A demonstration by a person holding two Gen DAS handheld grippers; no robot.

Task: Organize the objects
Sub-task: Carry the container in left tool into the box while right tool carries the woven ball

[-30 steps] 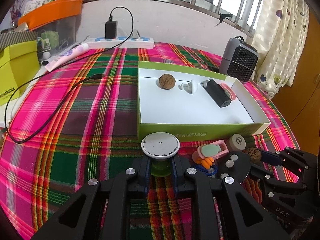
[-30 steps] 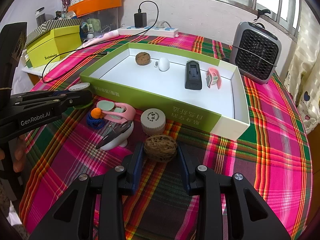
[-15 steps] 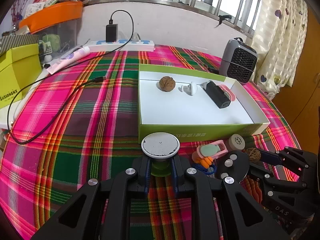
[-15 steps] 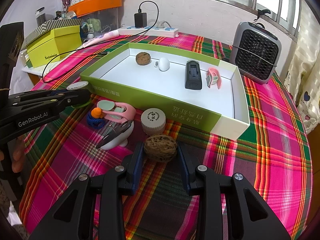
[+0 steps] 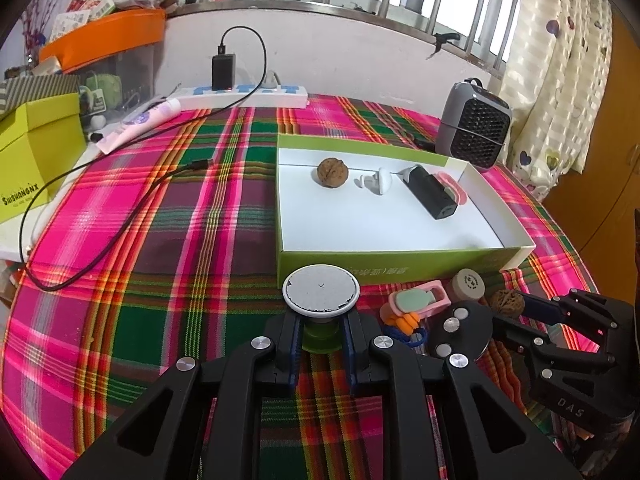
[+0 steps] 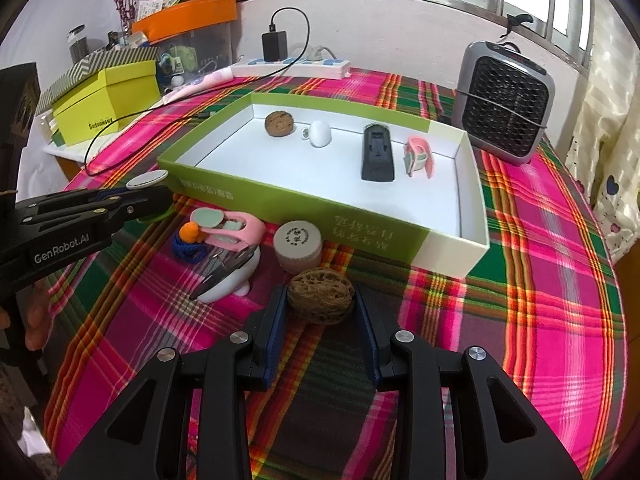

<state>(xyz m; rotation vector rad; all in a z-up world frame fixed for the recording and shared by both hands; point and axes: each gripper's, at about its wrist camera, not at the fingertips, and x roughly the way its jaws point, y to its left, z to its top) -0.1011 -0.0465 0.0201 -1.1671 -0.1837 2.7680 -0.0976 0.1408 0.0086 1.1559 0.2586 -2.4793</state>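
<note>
Right gripper: clenched on a walnut, pads pressing both its sides, low over the cloth.
Left gripper: clamped on the green stem of a white disc, which stands flat-face-up just above the fingertips.
Box: green, open, white inside; lies straight ahead of both grippers, long axis running left to right across the right view.
Already in box: another walnut, white hook, black block, pink clip, in a row along the far wall.
Still outside: pink clip with cord, round jar, white piece, all just in front of the near wall.
Key relation: near wall stands between each held thing and the floor, so each load must likely rise over the rim; disc is closer to the box's left end, walnut faces its middle.
</note>
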